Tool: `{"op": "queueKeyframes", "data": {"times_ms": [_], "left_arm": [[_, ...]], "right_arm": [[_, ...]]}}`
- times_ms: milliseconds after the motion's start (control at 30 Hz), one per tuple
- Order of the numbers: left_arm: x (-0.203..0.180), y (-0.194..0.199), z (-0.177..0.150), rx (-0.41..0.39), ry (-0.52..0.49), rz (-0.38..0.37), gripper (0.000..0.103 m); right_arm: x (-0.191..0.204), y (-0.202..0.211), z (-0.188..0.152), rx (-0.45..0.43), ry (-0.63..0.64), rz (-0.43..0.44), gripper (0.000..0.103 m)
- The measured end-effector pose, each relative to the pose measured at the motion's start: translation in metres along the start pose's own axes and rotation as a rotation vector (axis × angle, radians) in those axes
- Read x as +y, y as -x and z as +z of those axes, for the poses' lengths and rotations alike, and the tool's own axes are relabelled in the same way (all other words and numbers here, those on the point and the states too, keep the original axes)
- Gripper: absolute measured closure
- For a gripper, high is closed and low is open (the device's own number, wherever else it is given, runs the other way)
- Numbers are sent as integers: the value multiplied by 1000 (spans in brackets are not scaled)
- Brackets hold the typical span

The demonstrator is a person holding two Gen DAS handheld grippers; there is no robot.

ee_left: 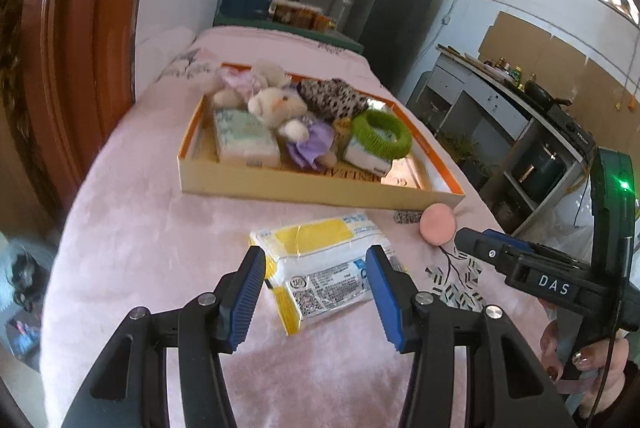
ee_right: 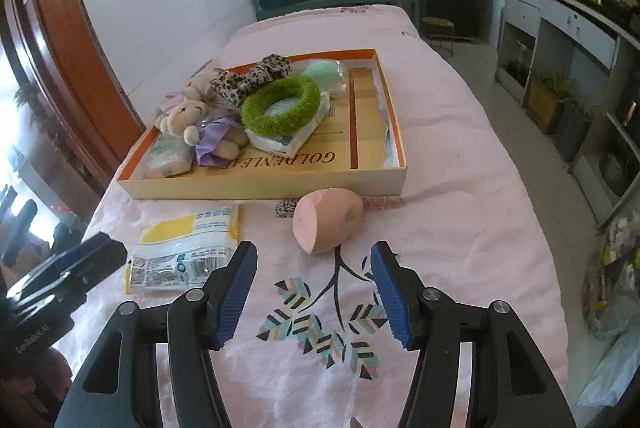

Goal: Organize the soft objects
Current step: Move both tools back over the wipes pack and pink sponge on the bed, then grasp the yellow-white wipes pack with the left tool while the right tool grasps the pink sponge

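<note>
Left wrist view: left gripper (ee_left: 316,292) stands wide and empty, jaws straddling the near end of the yellow-and-white tissue pack (ee_left: 326,268), which lies flat on the pink bedspread (ee_left: 160,248) just in front of the shallow box (ee_left: 312,188). To grip well, lower until both pads sit beside the pack's long sides, then squeeze gently; the wrapper looks slippery.

Right of it, the pink sponge (ee_right: 326,224) rests near the box's front wall. Right gripper (ee_right: 314,296) is wide open, nothing between its jaws, the sponge just beyond the tips. Advance it farther before closing.

Box already holds plush bears (ee_right: 192,120), a green ring (ee_right: 280,104), a leopard scrunchie (ee_right: 248,74).

Hard to tell: whether the left pads touch the pack; print on the pack is unreadable; items beneath the toys are partly covered.
</note>
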State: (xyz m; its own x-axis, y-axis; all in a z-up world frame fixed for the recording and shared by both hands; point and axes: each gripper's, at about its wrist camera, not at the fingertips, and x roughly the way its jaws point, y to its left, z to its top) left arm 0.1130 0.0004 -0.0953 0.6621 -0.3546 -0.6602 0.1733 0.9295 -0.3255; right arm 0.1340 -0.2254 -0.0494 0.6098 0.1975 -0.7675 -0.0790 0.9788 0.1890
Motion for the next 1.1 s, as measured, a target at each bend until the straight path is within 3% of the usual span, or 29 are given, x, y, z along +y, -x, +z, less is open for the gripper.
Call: {"op": "queueKeyframes", "data": {"times_ms": [467,1000,1033,1100], "left_arm": [[14,-27,-12,89,109,-23,51],[16,-41,0,86,159,-69,51],[17,-42,1,82,167,-77,52],[19,-45,1,89,175,-85,67]], "right_arm": [[-11,-23,10,19,-38,12,42],[-12,-47,16,49,-51,39,42],[-12,-49,16,51,-53,43,42],[-13,-51,15,53,-61,55,42]]}}
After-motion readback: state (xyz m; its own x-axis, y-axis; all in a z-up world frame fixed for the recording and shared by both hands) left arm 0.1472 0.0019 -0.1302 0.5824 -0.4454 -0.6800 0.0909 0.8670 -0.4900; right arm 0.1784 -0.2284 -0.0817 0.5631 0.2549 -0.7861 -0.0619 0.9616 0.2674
